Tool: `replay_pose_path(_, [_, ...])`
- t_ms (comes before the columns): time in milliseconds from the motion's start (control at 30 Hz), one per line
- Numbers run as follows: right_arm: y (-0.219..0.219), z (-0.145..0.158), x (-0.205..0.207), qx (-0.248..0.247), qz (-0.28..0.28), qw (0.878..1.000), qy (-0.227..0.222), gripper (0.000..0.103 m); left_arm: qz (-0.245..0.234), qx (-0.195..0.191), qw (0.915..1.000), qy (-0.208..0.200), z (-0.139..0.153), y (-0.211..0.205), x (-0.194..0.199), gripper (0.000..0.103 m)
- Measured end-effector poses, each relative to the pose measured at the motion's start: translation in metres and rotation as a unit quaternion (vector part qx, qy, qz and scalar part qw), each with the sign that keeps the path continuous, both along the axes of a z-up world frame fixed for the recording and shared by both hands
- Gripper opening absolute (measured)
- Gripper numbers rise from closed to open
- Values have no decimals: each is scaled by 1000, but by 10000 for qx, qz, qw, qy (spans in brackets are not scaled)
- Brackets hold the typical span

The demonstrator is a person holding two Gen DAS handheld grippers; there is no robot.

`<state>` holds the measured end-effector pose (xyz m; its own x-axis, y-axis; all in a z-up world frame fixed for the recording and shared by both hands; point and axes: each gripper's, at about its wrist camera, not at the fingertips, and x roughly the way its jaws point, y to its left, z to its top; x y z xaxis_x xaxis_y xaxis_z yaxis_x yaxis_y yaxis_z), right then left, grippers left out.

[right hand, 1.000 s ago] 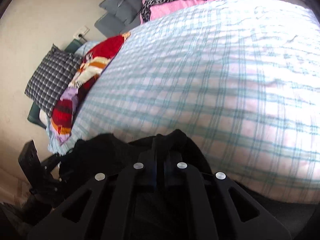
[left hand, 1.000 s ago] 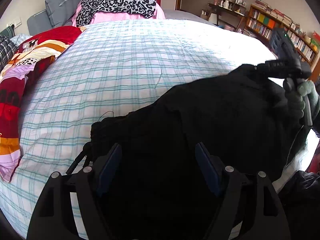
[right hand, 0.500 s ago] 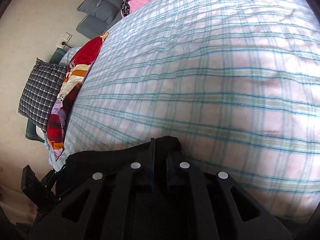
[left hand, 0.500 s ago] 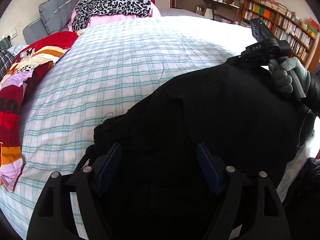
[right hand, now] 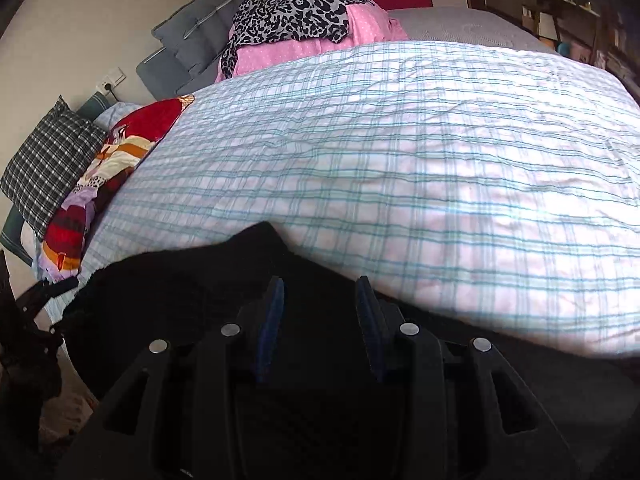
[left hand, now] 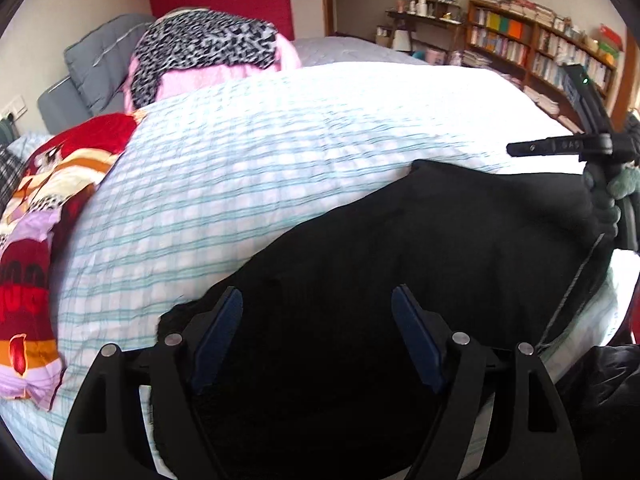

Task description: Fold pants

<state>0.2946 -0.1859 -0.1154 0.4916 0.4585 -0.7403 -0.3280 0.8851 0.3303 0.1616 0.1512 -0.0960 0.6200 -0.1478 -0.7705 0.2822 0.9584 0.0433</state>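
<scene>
Black pants (left hand: 420,248) lie spread across the near part of the bed, with a far corner (right hand: 260,236) resting on the checked cover. My left gripper (left hand: 316,300) hovers over their near left part, open wide, its blue pads (left hand: 224,320) clear of the cloth. In the right wrist view my right gripper (right hand: 320,292) is opening, its pads (right hand: 272,312) apart above the dark fabric with nothing pinched. From the left wrist view the right gripper (left hand: 520,147) sits just above the pants' far right edge, held by a gloved hand (left hand: 608,196).
The bed's checked white and teal cover (right hand: 400,160) stretches beyond the pants. A red patterned blanket (left hand: 36,240) lies at the left, with leopard-print and pink clothes (left hand: 208,52) and grey pillows at the head. Bookshelves (left hand: 540,48) stand at the far right.
The right gripper, shut on the pants' far corner before, has parted its jaws and let go. The corner now lies on the cover. Both grippers have pulled back a little.
</scene>
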Motion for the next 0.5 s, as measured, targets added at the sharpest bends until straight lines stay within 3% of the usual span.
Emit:
replay_pose_path(267, [-30, -22, -85, -861, -321, 9956, -200, 38, -1515, -162, 9880, 242, -22, -118, -7, 77])
replay_pose_path(400, [-60, -37, -106, -1146, -660, 9911, -128, 38, -1906, -35, 9803, 507, -46, -153, -12, 77])
replay_pose_path(500, [-85, -48, -110, -1133, -912, 9894, 34, 38, -1922, 74, 9785, 739, -68, -166, -10, 77])
